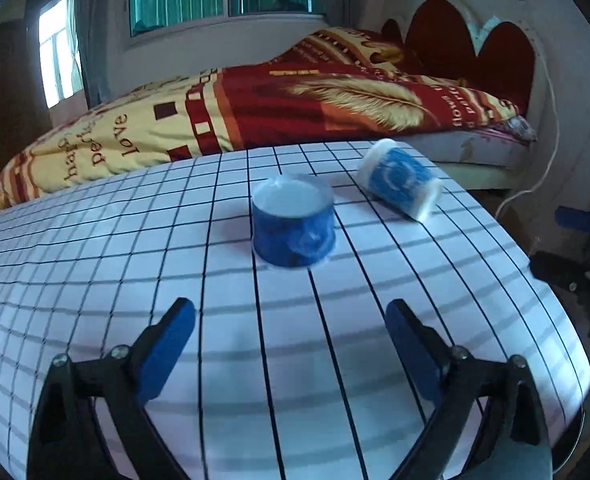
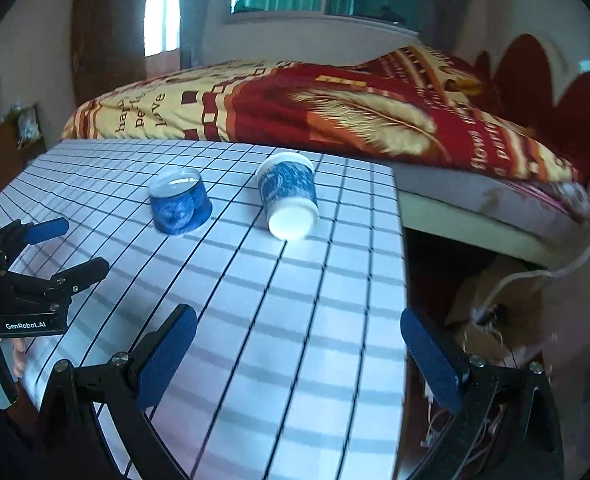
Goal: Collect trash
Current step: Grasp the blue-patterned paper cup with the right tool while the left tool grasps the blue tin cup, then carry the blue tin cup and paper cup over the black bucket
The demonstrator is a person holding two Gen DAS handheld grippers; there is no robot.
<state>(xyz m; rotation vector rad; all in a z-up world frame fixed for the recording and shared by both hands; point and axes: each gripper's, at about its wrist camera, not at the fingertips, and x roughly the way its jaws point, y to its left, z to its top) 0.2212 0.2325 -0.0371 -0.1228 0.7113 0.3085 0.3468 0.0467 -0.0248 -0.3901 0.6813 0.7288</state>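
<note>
So the gridded table (image 2: 255, 320) was the biggest thing there, with a bed (image 1: 255, 104) right behind its far edge. Two paper cups on it, that was all the trash I could count – no bin or bag showed in either view. The upside-down cup (image 1: 293, 222) sat roughly mid-table, base up; the tipped cup (image 1: 399, 180) lay on its side closer to the far right corner, its base pointing toward the right edge. They were near each other but not touching. My guess was both were super light and thin-walled, so they'd crush if squeezed hard and skid on that slick cloth if nudged. I'd have pinched the upside-down one across its blue sidewall, low near the rim where it's stiffest; the tipped one could roll, so across the body from both sides seemed safer. Two tongs as well: the left gripper (image 1: 291, 320) hung over the near edge facing the upside-down cup, jaws spread wide and holding nothing – and the right gripper (image 2: 299, 328) was the same, wide and bare, over the near right corner.
</note>
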